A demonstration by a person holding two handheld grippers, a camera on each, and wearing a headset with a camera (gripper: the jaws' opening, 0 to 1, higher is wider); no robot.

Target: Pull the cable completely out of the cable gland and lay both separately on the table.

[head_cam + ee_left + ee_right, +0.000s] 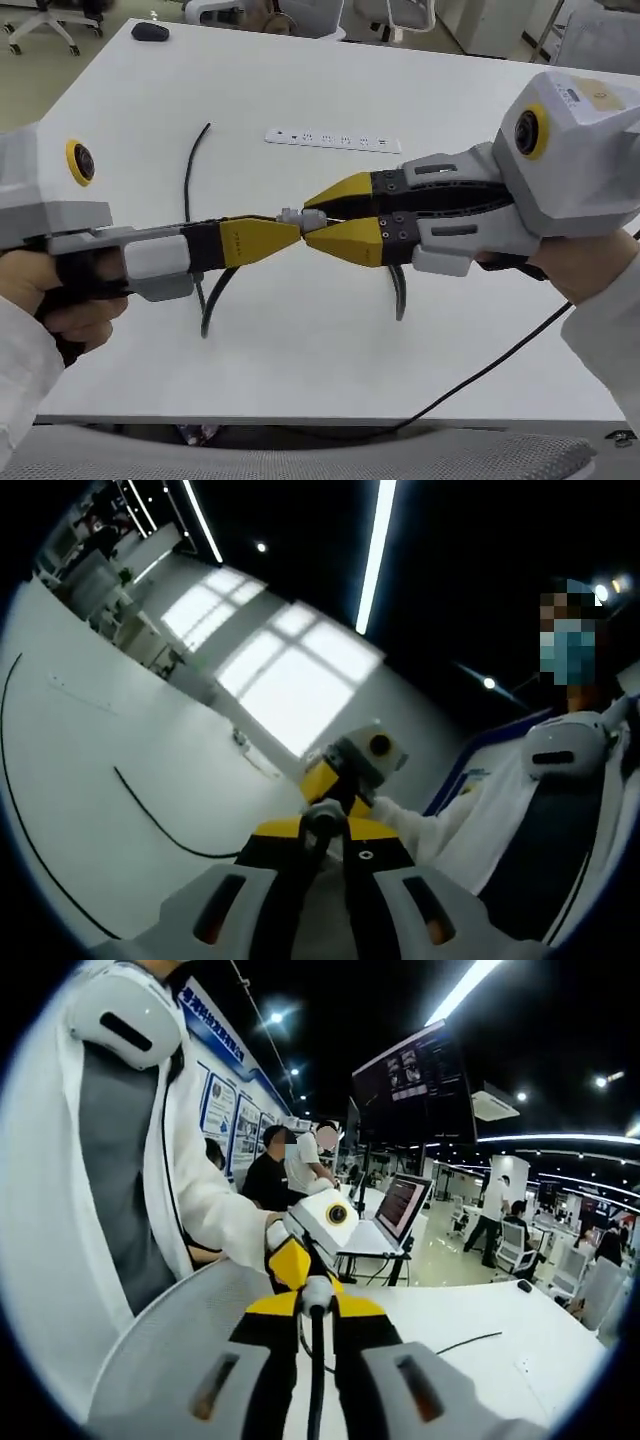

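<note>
Above the white table [300, 330] my two grippers meet tip to tip. The left gripper [296, 231] comes in from the left with its yellow jaws shut on the small grey cable gland [291, 215], which sticks out at its tip; in the left gripper view the gland [322, 818] sits at the jaw tips of the left gripper [322, 830]. The right gripper [316, 222] is shut on the black cable [316, 1360] just behind the gland [316, 1294]. Cable ends hang below both grippers [214, 292].
A white power strip [333, 140] lies on the far middle of the table. A dark mouse-like object [150, 32] rests at the far left corner. A thin black lead [480, 375] runs off the front right edge. Office chairs stand beyond the table.
</note>
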